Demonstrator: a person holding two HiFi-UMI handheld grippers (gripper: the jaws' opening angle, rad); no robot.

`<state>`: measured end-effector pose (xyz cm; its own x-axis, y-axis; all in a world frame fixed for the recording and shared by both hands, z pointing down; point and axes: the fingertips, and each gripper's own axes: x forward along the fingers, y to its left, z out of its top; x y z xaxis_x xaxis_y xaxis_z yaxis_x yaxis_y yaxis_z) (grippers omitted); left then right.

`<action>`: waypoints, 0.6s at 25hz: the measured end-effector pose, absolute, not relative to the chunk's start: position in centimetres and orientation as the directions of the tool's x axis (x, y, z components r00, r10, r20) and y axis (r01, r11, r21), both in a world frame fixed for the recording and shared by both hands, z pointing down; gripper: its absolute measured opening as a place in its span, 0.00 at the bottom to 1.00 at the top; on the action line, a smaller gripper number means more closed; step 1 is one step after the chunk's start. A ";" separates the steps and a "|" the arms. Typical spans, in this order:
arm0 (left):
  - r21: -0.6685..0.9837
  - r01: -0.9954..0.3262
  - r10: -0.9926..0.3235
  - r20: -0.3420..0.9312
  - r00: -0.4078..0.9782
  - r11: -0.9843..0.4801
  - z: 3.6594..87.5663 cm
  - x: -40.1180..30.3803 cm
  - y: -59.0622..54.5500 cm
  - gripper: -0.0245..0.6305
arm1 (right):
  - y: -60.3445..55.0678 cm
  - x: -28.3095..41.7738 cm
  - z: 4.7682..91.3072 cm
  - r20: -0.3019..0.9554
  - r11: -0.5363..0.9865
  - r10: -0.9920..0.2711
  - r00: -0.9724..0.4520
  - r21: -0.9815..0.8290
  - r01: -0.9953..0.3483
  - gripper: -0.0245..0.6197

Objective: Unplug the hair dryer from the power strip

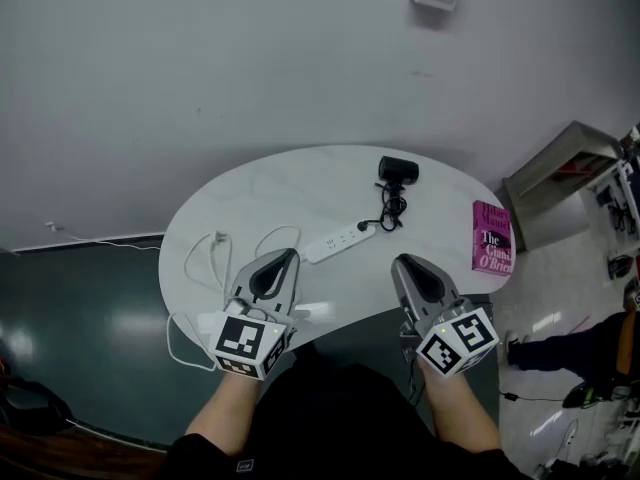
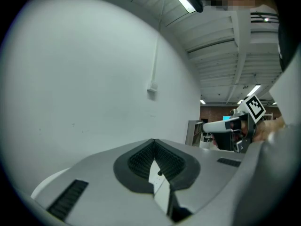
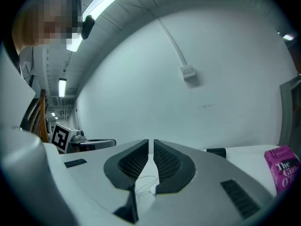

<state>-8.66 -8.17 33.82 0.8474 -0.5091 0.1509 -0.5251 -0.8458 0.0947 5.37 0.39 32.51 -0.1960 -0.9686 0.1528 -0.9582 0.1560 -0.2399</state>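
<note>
- Left gripper (image 1: 284,258): fingers pressed together, empty, over the tabletop (image 1: 270,193).
- Right gripper (image 1: 404,264): fingers together, empty.
- Hair dryer (image 1: 398,171) plugged into power strip (image 1: 340,241).

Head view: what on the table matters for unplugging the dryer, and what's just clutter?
Job: hair dryer, its black plug, power strip, left gripper and right gripper, both shut and empty.
Lying about: pink book, white cable looped at the left.
</note>
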 end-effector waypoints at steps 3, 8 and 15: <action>0.108 -0.527 -0.508 0.165 0.845 -0.843 34.6 -8.2 -10.5 0.06 | -1.7 5.4 33.6 0.183 0.159 -0.961 -0.208 -0.251 -0.955 0.10; 0.131 -0.542 -0.514 0.196 0.835 -0.830 35.6 -7.6 -12.4 0.06 | -3.8 5.5 35.6 0.234 0.173 -0.941 -0.245 -0.288 -0.942 0.10; 0.110 -0.561 -0.518 0.272 0.811 -0.821 37.8 -4.1 -13.9 0.06 | -7.0 7.6 38.3 0.265 0.251 -0.899 -0.348 -0.338 -0.907 0.10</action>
